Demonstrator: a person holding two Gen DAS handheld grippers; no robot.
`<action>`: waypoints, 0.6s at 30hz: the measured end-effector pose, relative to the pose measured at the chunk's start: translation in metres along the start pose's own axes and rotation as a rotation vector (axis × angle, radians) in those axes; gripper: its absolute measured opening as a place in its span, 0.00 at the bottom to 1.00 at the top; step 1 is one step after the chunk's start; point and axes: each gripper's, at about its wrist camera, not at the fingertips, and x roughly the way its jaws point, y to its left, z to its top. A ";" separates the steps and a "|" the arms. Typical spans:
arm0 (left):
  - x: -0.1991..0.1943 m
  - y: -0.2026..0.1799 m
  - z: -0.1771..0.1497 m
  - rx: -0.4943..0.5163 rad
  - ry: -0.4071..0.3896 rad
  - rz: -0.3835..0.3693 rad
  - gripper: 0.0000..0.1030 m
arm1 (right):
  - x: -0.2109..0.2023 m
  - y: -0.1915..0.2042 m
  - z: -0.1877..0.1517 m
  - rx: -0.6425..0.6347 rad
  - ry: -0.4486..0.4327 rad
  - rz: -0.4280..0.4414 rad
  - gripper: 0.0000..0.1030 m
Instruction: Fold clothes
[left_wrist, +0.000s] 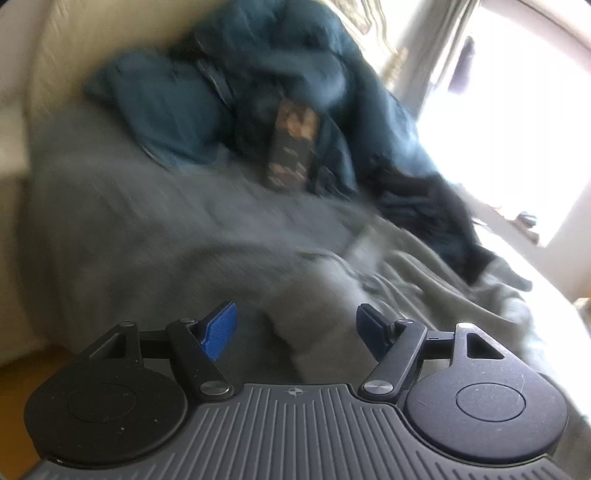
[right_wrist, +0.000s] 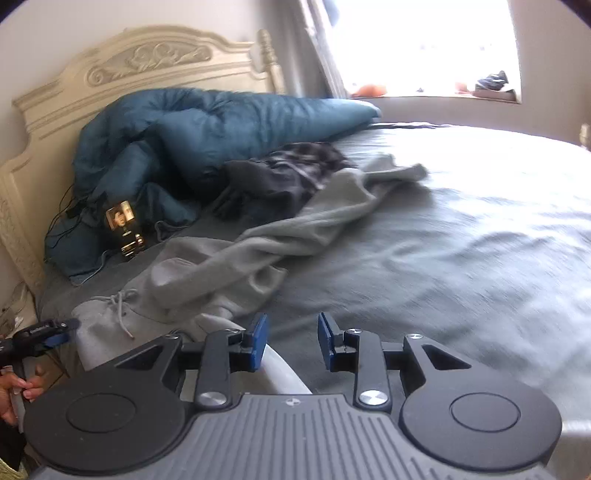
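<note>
Plainly both grippers' jaws gape, gripping nothing.

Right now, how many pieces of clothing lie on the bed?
2 that I can tell: the light grey sweatpants stretched across the near side of the bed, and a dark patterned garment bunched against the blue duvet. More may be hidden under the duvet.

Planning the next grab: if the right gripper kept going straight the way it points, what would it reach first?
Most likely the bare grey bedsheet. The right gripper, jaws apart and empty, aims just right of the light grey sweatpants, which lie left of that line. Depth is uncertain.
</note>
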 end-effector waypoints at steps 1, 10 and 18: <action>-0.005 -0.002 0.003 0.007 -0.019 0.009 0.70 | -0.007 -0.005 -0.004 0.018 -0.013 -0.003 0.32; 0.018 -0.100 0.015 0.160 0.087 -0.307 0.70 | -0.141 -0.036 0.007 0.032 -0.399 0.029 0.34; 0.112 -0.187 -0.037 0.213 0.230 -0.295 0.70 | -0.144 -0.055 0.016 0.096 -0.337 0.036 0.41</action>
